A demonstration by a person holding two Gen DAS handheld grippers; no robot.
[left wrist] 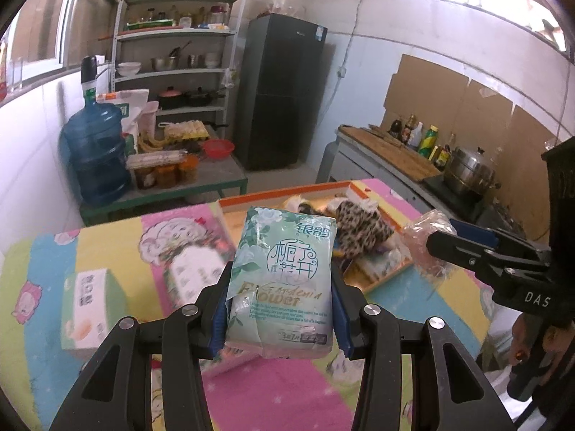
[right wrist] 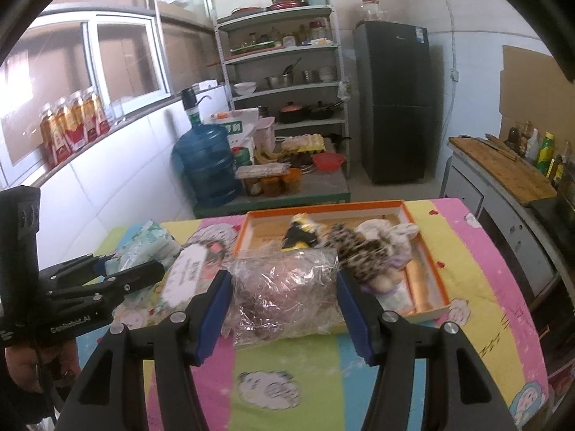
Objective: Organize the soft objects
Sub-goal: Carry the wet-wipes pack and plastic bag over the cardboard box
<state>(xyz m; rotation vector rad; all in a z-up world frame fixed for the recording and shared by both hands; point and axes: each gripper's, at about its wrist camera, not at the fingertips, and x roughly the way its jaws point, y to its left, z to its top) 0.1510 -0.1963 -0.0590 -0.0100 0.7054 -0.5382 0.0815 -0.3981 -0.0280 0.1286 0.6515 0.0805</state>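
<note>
While clamped in the left gripper (left wrist: 280,309), tissue pack (left wrist: 284,280) held above the table (right wrist: 287,377); right gripper (right wrist: 284,309) pinching a crinkly clear bag (right wrist: 284,287). Slippery film could slide out mid-carry. Beyond, orange tray (right wrist: 431,280) already crowded. Only right view shows bottles (right wrist: 72,125) on the sill.

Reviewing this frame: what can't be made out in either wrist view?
- Contents of the clear plastic bag: crinkled film and glare, right wrist view.
- Tray near corner: hidden behind the bag and right tongs.
- Leopard-print plush: partly hidden by the tissue pack in the left tongs.
- Small print on the white box: blurred.
</note>
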